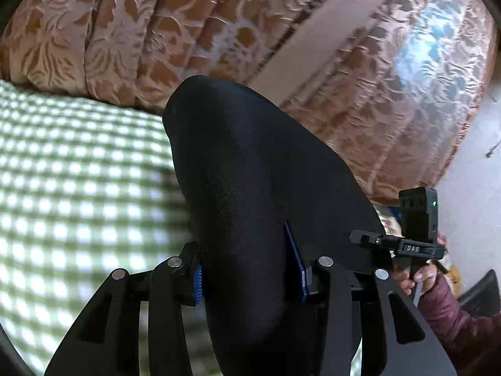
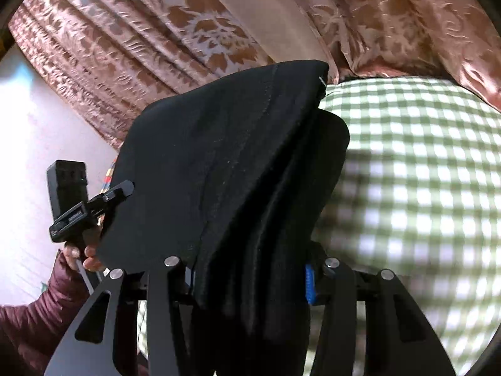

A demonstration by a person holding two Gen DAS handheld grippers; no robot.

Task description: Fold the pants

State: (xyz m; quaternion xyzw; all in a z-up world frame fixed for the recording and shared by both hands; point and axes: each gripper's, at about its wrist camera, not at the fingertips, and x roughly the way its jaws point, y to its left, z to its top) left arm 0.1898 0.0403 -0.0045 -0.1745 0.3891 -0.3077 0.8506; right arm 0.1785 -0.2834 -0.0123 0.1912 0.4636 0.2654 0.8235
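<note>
Behind everything hang brown floral curtains (image 1: 119, 40), and below them spreads a green-and-white checked cloth (image 1: 78, 188) on what may be a bed or a worktop; which one cannot be told.

Going left to right, the left tongs (image 1: 247, 279) come first. They are closed on a thick fold of the black pants (image 1: 250, 172), a blue pad pressing the cloth on each side. From this grip the pants run up and away from the camera, ending in a smooth rounded fold, so the cloth is lifted clear of the checked cloth.

Next, the right tongs (image 2: 250, 282) are likewise clamped on the pants (image 2: 219, 156), here a bunch of several layers with a stitched seam and a hem edge at the top. In the right wrist view the left hand (image 2: 84, 257) shows at the far left, beyond the edge of the pants; in the left wrist view the right hand (image 1: 419, 279) shows at the far right in a maroon sleeve.

So the 2 tongs hold the garment side by side, its long axis likely running across between them, and neither hand is nearer than the other. My judgement is that the coming move turns on carrying both grips together over the checked cloth and laying the pants down evenly, without letting 1 side lead.
</note>
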